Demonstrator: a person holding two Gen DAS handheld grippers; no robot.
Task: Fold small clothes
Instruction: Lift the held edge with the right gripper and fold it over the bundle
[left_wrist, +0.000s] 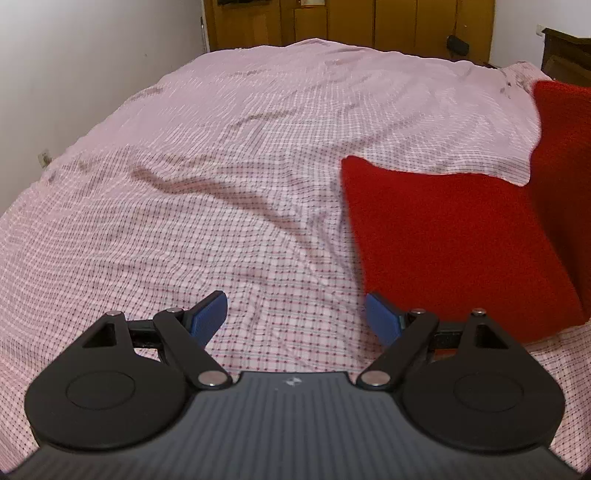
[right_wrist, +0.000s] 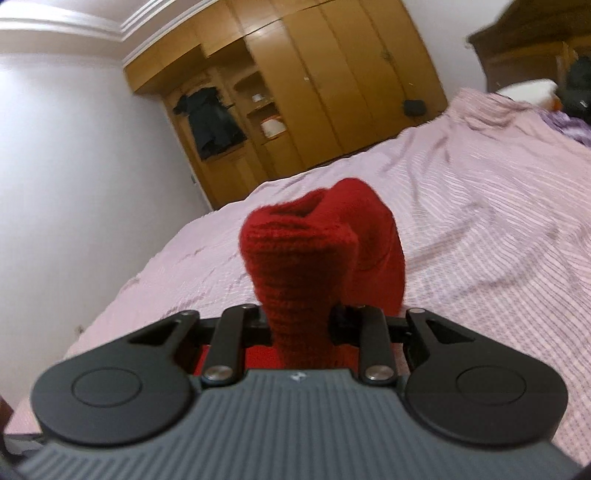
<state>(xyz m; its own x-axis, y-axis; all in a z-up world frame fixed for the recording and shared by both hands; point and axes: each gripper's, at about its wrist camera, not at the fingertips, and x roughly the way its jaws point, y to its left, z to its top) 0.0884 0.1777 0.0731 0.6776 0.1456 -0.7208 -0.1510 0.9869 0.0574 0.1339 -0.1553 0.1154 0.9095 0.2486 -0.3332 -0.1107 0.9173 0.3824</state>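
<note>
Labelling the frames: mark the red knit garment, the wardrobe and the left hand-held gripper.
red knit garment (left_wrist: 450, 236), left wrist view, flat middle.
wardrobe (right_wrist: 332, 74), right wrist view, door panel.
left hand-held gripper (left_wrist: 295, 314), left wrist view, between open fingertips.

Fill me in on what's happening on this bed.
A person with a handheld gripper in each hand is folding a red knitted garment on a bed covered with a pink checked sheet. The right gripper is shut on a bunched part of the red knit, lifted above the sheet. The left gripper is open and holds nothing, its blue fingers low over the sheet just beside the garment's near edge. A wooden wardrobe stands beyond the bed.
</note>
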